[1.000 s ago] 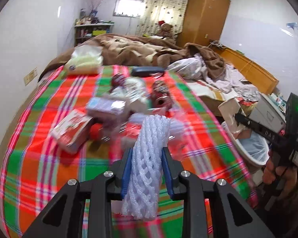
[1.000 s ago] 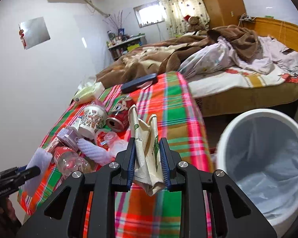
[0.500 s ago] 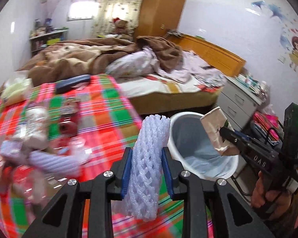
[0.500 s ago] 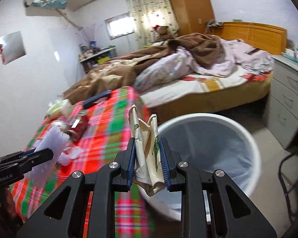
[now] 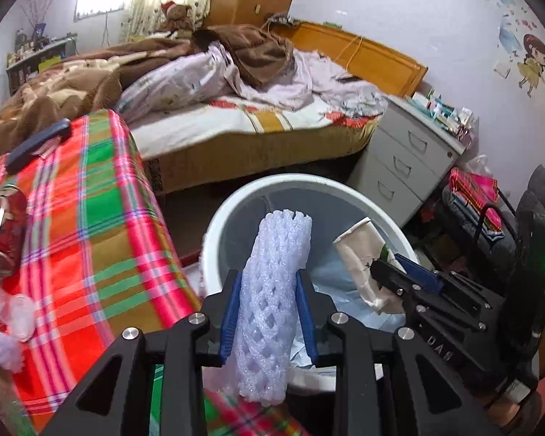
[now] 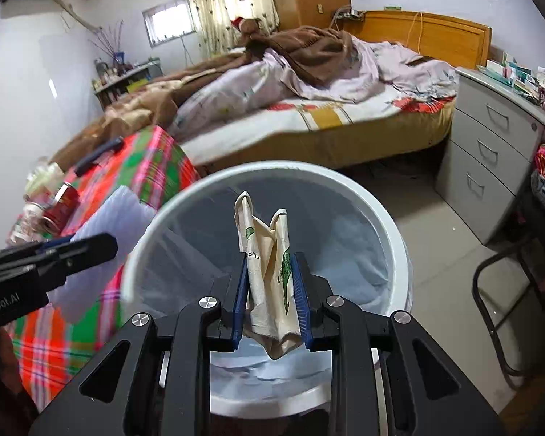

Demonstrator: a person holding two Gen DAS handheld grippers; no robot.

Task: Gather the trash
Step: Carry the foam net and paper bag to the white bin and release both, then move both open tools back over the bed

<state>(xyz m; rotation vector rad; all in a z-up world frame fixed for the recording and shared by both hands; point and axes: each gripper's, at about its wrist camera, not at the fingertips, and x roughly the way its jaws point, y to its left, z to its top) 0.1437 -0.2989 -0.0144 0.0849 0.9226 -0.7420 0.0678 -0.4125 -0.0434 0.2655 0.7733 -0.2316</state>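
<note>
On the plaid table at the left a crushed red can and some clear plastic scraps are left behind, now pushed to the edge of the left wrist view; a second ago that table and its heap of litter filled the view, so both hands have swung away from the pile and toward the bin. The left gripper stays clamped on the white foam net sleeve, its blue pads pressing the mesh in from both sides; the sleeve stands upright between them, its upper end over the rim of the white bin, though from the right wrist view it looks to hang nearer the bin's table-side edge, and blur there makes it hard to say whether it is fully over the opening. Further right, the right gripper is closed on the crumpled paper cup, which hangs squarely over the mouth of the bin; a second ago the bin sat off at the frame's right edge. The bin's blue liner looks nearly bare. By my reading the carry is almost done and the drop is next: the cup could be let go at once; the sleeve may want a little more travel inward first, lest it catch the rim.
</note>
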